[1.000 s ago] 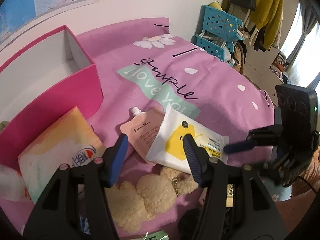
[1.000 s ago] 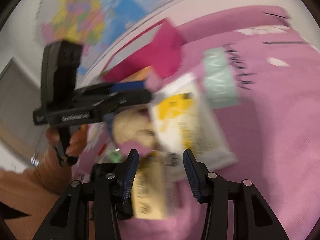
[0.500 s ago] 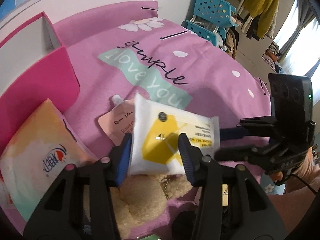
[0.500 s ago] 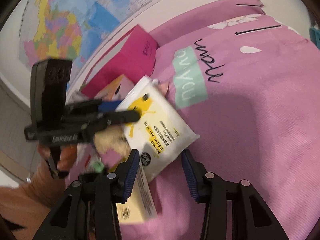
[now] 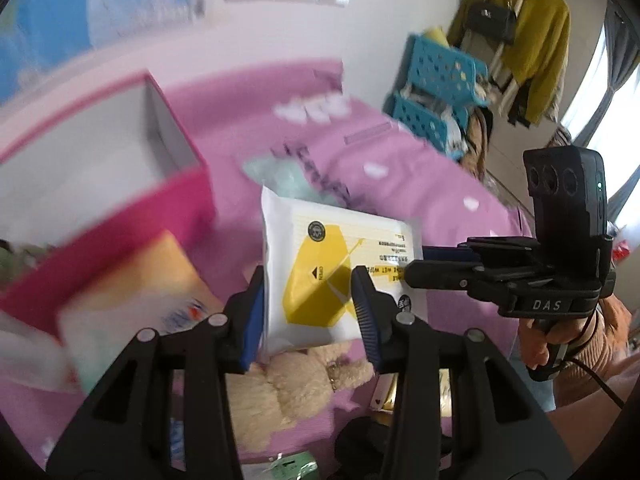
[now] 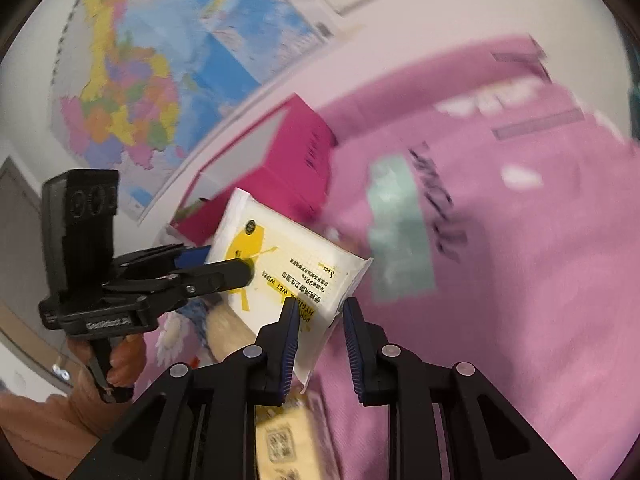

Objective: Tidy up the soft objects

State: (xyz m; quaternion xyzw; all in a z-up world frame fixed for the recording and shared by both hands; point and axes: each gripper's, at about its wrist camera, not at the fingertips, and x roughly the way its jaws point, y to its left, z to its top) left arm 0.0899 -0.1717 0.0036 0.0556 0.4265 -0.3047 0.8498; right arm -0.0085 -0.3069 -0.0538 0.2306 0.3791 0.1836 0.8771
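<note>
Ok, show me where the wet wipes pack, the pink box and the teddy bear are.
wet wipes pack (image 5: 320,280), left wrist view, yellow patch on its front.
pink box (image 5: 120,232), left wrist view, near outer wall.
teddy bear (image 5: 288,384), left wrist view, fuzzy body.

Wet-wipes pack (image 5: 336,268) now off the pink cloth (image 5: 420,184), aloft between both tongs, nearer the pink box (image 5: 120,216).

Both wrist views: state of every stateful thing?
Wet wipes pack: lifted off the cloth, gripped at both ends.
Left gripper: shut on the pack.
Right gripper: closed on the pack's corner.
Pink box: open, lidless.
Plush toy: lying on the cloth.
</note>
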